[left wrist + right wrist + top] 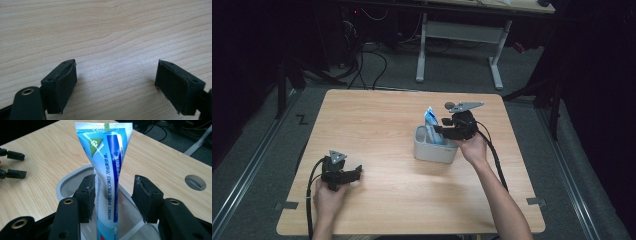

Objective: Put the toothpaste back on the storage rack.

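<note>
Right tongs stand open around an upright blue-and-white toothpaste tube in a grey plastic bin mid-tabletop; left tongs gape open near the front-left corner.

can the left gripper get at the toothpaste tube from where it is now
Probably not without a long move. The left gripper sits open near the table's front left, well apart from the toothpaste tube, which stands in the grey bin with the right gripper already straddling it.

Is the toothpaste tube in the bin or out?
In. The toothpaste tube stands upright inside the grey bin, crimped end up, between the open right gripper.
</note>
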Demonstrator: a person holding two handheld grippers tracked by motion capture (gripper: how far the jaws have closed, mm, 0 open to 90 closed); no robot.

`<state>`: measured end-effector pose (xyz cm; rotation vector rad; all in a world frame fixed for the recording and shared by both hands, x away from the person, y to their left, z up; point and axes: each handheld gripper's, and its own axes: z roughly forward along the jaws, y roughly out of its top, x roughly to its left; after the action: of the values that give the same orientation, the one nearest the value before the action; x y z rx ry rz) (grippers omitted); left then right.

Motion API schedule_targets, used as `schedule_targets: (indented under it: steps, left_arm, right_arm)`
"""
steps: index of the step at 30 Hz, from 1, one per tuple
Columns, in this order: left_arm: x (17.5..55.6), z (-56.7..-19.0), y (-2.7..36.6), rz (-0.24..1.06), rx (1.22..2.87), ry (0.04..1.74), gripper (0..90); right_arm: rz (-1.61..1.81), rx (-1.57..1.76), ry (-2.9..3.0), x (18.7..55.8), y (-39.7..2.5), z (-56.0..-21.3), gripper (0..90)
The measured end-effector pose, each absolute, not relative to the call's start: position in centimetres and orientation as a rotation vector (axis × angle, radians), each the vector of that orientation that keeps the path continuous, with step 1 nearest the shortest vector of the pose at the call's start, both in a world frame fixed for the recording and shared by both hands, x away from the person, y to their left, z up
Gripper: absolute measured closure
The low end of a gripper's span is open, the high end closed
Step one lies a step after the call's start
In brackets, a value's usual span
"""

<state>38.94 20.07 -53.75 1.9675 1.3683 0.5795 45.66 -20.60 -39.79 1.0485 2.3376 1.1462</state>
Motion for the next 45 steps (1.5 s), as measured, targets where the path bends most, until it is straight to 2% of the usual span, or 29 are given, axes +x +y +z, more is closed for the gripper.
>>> schedule_targets:
  steps: [45]
  left_arm:
    - [38.9, -53.8, 20.1, 0.581, 1.967, 1.368, 17.8]
  right_arm:
    - [1.168, 1.066, 2.196, 42.7, -24.4, -38.1, 51.0]
